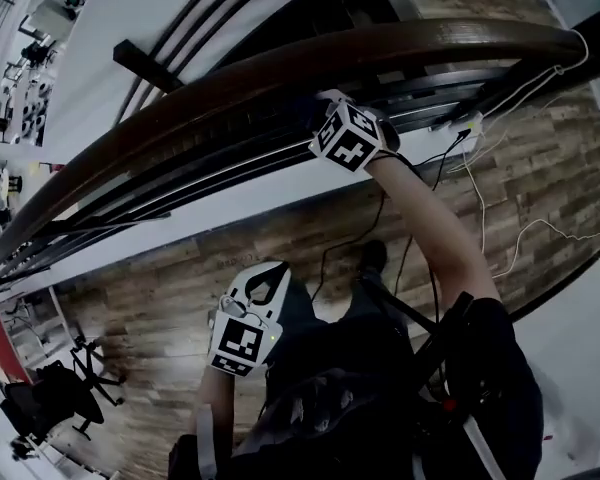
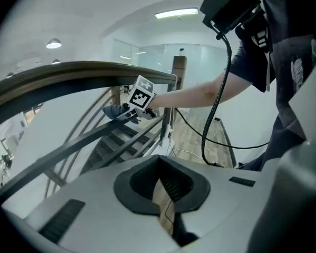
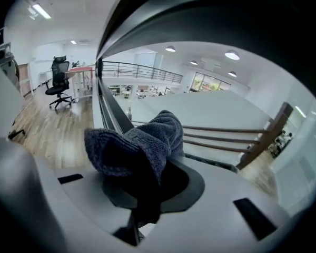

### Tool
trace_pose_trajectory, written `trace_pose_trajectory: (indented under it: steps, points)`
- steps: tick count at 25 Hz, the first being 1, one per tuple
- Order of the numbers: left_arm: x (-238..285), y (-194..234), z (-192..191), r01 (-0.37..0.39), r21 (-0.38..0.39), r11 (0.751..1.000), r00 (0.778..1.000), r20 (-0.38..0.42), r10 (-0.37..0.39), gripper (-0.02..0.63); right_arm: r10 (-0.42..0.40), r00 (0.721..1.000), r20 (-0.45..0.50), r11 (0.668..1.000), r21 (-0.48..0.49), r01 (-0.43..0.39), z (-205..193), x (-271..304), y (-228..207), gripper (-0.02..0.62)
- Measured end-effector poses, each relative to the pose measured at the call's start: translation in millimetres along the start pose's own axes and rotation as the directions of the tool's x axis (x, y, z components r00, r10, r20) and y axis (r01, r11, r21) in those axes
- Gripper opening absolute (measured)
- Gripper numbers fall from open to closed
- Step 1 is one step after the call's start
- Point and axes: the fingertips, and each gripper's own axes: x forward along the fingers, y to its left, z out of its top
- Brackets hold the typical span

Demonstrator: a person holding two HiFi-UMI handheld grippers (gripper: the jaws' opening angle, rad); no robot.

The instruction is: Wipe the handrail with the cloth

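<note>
The dark brown wooden handrail [image 1: 280, 68] curves from lower left to upper right in the head view. My right gripper [image 1: 330, 108] reaches up to its underside and is shut on a grey-blue knitted cloth [image 3: 142, 141]. In the right gripper view the handrail [image 3: 200, 15] passes just above the cloth; I cannot tell whether they touch. The left gripper view shows the right gripper [image 2: 139, 98] with the cloth [image 2: 113, 111] just below the handrail [image 2: 68, 75]. My left gripper [image 1: 265, 283] hangs low near the person's body, away from the rail. Its jaws are shut with nothing between them [image 2: 159, 165].
Thin metal bars [image 1: 210, 183] run below the handrail. White and black cables [image 1: 500, 208] trail over the wooden floor [image 1: 180, 278]. A black office chair [image 1: 60, 393] stands at lower left. Stairs [image 2: 121, 141] descend beyond the railing.
</note>
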Motion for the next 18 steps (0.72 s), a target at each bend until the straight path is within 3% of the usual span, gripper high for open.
trace_pose_trajectory:
  steps: [4,10,14,18]
  points:
    - [47,-34,42,0.075,0.073,0.995,0.997,-0.03,-0.073,0.008,-0.107,0.994,-0.013,0.988,0.108,0.107,-80,-49,-75,0.04]
    - [104,-89,68,0.171,0.173,0.97,0.98,-0.133,-0.149,0.008,-0.23,0.971,-0.07,0.954,0.184,0.239,-180,-112,-167,0.04]
    - [131,-112,69,0.217,0.193,0.957,0.963,-0.202,-0.177,0.008,-0.338,0.929,-0.148,0.9,0.237,0.365,-245,-149,-237,0.04]
    - [151,-125,84,0.218,0.209,0.953,0.962,-0.213,-0.173,0.008,-0.426,0.874,-0.235,0.82,0.307,0.483,-302,-190,-297,0.039]
